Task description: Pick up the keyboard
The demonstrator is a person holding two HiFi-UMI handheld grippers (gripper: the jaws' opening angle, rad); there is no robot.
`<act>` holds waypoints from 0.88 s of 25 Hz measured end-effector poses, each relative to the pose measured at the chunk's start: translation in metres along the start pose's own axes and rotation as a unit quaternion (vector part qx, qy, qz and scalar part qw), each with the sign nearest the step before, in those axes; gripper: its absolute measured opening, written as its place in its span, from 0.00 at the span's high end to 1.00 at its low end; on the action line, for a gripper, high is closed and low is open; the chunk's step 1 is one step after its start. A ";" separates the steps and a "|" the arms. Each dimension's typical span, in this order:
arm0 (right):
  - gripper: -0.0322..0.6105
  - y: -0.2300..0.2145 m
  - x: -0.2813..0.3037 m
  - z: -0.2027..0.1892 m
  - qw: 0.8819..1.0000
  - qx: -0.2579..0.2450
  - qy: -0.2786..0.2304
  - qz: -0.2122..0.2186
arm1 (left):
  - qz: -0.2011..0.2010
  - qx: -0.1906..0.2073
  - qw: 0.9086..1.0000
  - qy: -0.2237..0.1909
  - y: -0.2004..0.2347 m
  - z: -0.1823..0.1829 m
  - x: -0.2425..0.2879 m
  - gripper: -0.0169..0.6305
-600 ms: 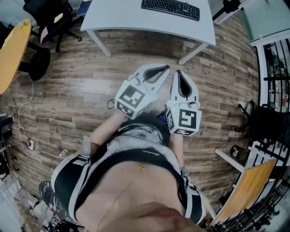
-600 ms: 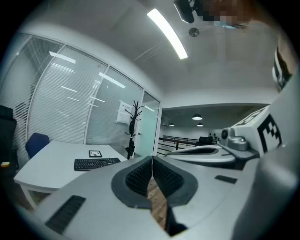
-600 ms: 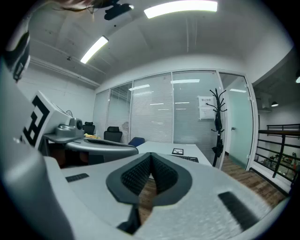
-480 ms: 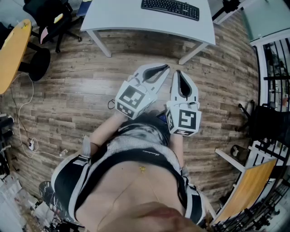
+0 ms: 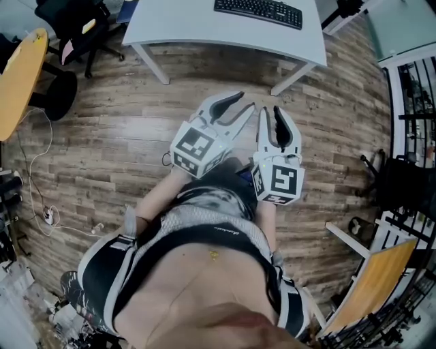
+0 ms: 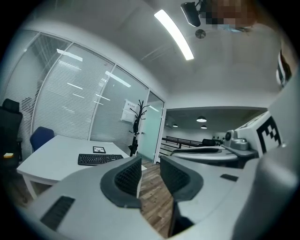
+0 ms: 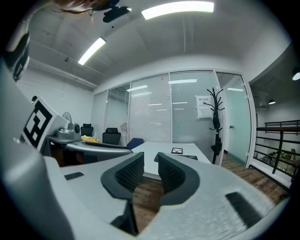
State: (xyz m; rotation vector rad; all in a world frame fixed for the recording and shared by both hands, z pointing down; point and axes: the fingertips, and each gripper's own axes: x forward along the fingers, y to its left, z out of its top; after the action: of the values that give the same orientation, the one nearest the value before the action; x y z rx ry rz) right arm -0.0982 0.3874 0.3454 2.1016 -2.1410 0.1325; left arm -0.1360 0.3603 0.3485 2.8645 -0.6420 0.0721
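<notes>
Only the head view takes in both tools at once. The left gripper (image 5: 245, 101) and the right gripper (image 5: 271, 110) are held side by side over the wood floor (image 5: 122, 123), in front of the person's torso. Both are well short of the white counter (image 5: 191, 31). The keyboard (image 5: 257, 12) lies untouched on the right part of that counter, close against the top of the frame, which cuts the counter off.

The gripper views look level across the room and add what the head view lacks. They show a small framed card (image 6: 99, 149) just behind the keyboard, a coat stand (image 6: 137, 119) by the glass wall, and the ceiling lights. In the left gripper view the keyboard shows whole, off to the left of the jaws. In the right gripper view most of it is hidden behind one jaw.

The left jaws stand a little apart, released, with bare floor in the gap and nothing held. The right jaws are drawn in to a slim slit, clenched on nothing. The print on the card is too small to read.
</notes>
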 end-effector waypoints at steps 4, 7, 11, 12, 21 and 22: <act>0.80 0.002 0.004 -0.001 1.000 -0.001 0.004 0.003 | 0.002 0.000 1.000 0.004 0.003 -0.002 -0.002 0.82; 0.80 0.005 0.007 -0.001 1.000 -0.004 0.004 0.007 | 0.006 0.001 1.000 0.005 0.006 -0.002 -0.003 0.82; 0.79 0.004 0.010 -0.003 1.000 -0.006 0.009 0.010 | 0.012 0.002 1.000 0.009 0.009 -0.004 -0.001 0.82; 0.79 0.003 0.010 -0.004 1.000 -0.006 0.010 0.011 | 0.012 0.002 1.000 0.009 0.010 -0.005 0.000 0.82; 0.79 -0.001 0.028 -0.007 1.000 -0.001 0.014 0.024 | 0.021 -0.003 1.000 0.015 0.022 -0.008 0.010 0.82; 0.79 -0.003 0.033 -0.007 1.000 -0.002 0.013 0.025 | 0.023 -0.003 1.000 0.016 0.024 -0.008 0.013 0.82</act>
State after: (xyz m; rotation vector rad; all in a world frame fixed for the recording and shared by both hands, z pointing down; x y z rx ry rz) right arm -0.0957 0.3560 0.3572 2.0328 -2.1772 0.1602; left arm -0.1344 0.3347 0.3619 2.8380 -0.6994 0.1235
